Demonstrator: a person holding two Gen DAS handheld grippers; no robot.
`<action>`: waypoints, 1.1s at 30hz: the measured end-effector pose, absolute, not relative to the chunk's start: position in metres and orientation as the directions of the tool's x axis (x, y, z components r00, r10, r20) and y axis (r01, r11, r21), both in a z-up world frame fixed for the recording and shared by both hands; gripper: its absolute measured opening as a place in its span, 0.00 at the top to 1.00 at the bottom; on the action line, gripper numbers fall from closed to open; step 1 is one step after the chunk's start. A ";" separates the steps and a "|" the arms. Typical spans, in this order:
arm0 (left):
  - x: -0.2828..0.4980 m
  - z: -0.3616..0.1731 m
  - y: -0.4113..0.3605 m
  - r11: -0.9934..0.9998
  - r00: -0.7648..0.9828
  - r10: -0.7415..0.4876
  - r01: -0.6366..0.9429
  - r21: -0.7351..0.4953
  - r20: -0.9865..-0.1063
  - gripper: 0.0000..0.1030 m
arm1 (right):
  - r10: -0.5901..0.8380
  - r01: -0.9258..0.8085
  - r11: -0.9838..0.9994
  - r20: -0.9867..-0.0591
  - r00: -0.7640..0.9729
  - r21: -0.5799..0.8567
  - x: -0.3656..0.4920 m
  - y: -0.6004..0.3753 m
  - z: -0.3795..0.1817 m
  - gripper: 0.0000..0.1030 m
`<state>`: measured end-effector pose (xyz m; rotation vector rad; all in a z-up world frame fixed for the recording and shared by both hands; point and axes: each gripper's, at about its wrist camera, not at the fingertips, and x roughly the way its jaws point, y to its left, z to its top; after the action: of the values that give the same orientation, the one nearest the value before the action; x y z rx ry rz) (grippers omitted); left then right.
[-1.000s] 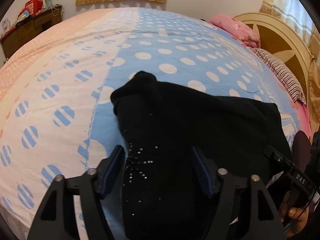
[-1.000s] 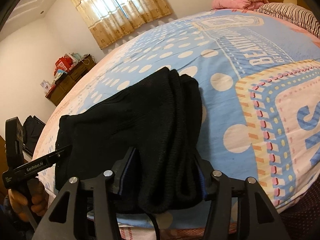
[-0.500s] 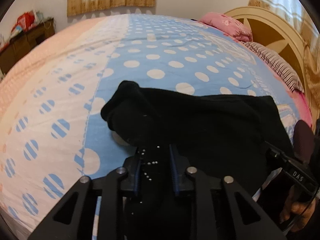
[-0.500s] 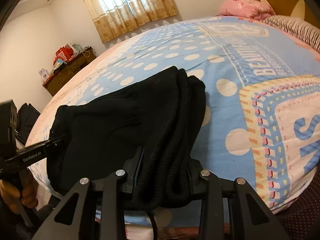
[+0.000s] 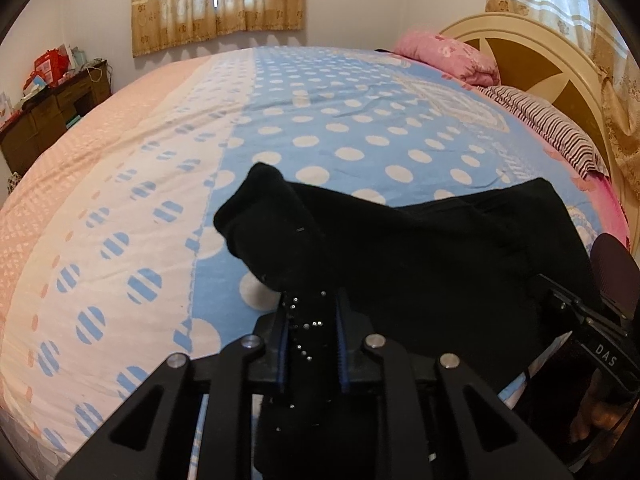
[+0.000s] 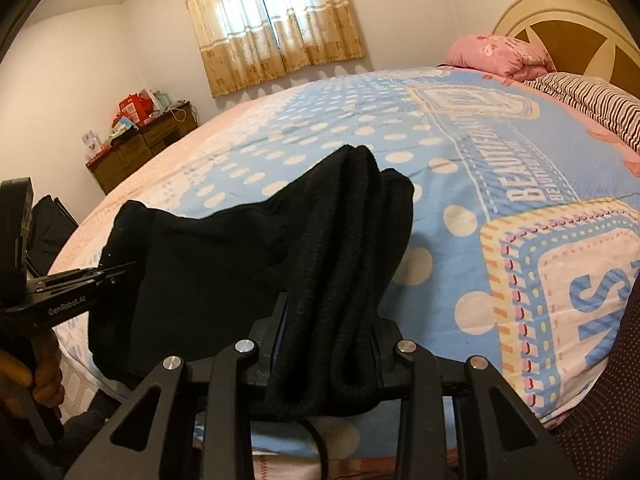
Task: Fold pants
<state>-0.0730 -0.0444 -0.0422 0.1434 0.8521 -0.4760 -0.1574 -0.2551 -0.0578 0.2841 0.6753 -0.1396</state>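
Black pants (image 5: 420, 260) lie bunched near the front edge of the bed (image 5: 320, 140), partly lifted off the bedspread. My left gripper (image 5: 312, 300) is closing on the end with small silver studs (image 5: 308, 324), and its blue pads press the fabric. In the right wrist view, the pants (image 6: 224, 264) stretch from the left gripper (image 6: 120, 270) at the left across to my right gripper (image 6: 328, 316), which is shut on the thick ribbed waistband folds (image 6: 352, 248). A hand (image 6: 44, 376) holds the left tool.
The bedspread is blue with white dots (image 6: 460, 152), and pink (image 5: 80, 160) at the left. A pink pillow (image 5: 448, 56), a striped pillow (image 5: 552, 120) and the headboard (image 5: 540, 48) stand at the right. A wooden dresser (image 6: 140, 148) is against the far wall.
Both grippers went from wide around the pants to clamped on the fabric. The gripped ends have risen a little, and the cloth between them now hangs raised off the bed.
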 end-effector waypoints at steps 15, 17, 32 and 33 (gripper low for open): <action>-0.065 -0.040 -0.034 0.897 0.566 -0.332 0.437 -0.066 -0.755 0.82 | -0.067 0.187 0.973 -0.605 0.793 0.138 -0.153 -0.229 -0.040 0.67; -0.067 -0.041 -0.034 0.895 0.563 -0.335 0.441 -0.068 -0.755 0.82 | -0.071 0.197 0.970 -0.610 0.789 0.142 -0.152 -0.232 -0.043 0.67; -0.060 -0.040 -0.022 0.893 0.541 -0.369 0.432 -0.126 -0.756 0.82 | -0.083 0.205 0.970 -0.615 0.784 0.131 -0.144 -0.229 -0.033 0.67; -0.059 -0.036 -0.017 0.898 0.555 -0.365 0.421 -0.126 -0.747 0.82 | -0.080 0.196 0.973 -0.610 0.789 0.126 -0.142 -0.227 -0.030 0.67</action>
<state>-0.0591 -0.0166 -0.0363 0.0698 0.8660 -0.4646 -0.1424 -0.2271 -0.0295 0.1866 0.6462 -0.1497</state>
